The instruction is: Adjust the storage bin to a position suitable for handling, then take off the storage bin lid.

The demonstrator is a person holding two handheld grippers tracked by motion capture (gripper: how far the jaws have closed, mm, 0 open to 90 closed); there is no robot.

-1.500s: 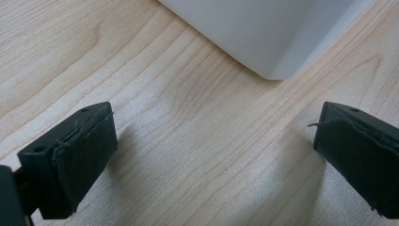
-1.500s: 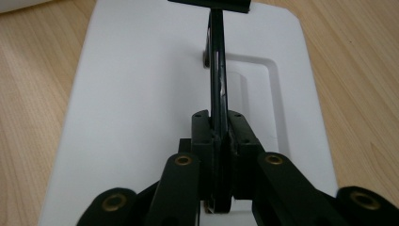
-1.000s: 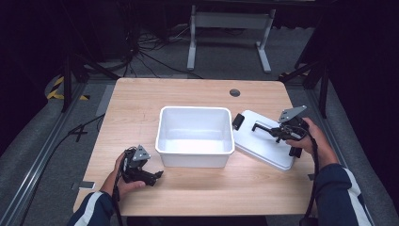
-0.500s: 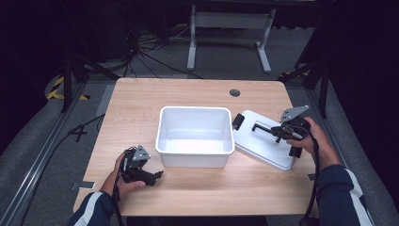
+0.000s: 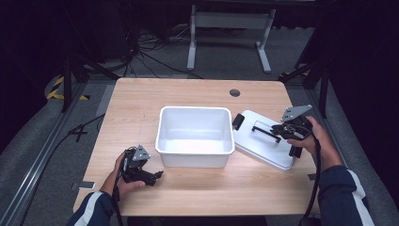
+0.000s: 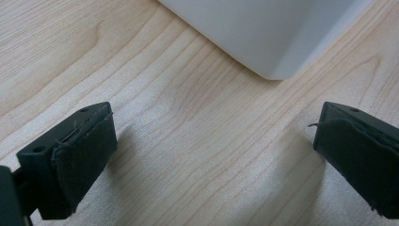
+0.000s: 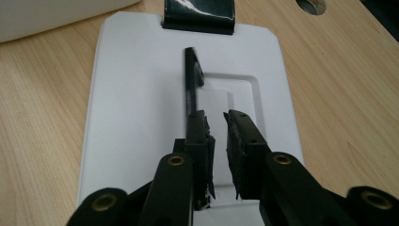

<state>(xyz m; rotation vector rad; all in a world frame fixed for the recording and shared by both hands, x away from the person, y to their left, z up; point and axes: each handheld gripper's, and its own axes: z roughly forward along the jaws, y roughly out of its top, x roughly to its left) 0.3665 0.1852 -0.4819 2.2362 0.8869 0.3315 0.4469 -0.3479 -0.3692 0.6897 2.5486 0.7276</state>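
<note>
The white lid (image 5: 266, 141) lies flat on the table (image 5: 141, 103), at three o'clock of the open white tub (image 5: 195, 136), one corner almost touching the tub's wall. Its black handle (image 7: 191, 82) runs along the lid's long axis, in line with the right gripper (image 7: 216, 123), which sits over the lid's near end.

That gripper's jaws stand narrow and have just been opening; a thin gap shows between them, and nothing is pinched. The handle's near end lies beside the left pad, outside the gap, so a small sideways shift would seem needed before closing on it.

The left gripper (image 5: 157, 175) rests at seven o'clock of the tub, jaws wide and empty over bare wood, well apart from the lid.

Free tabletop lies at six o'clock of the lid; the table edge is close at three o'clock.
</note>
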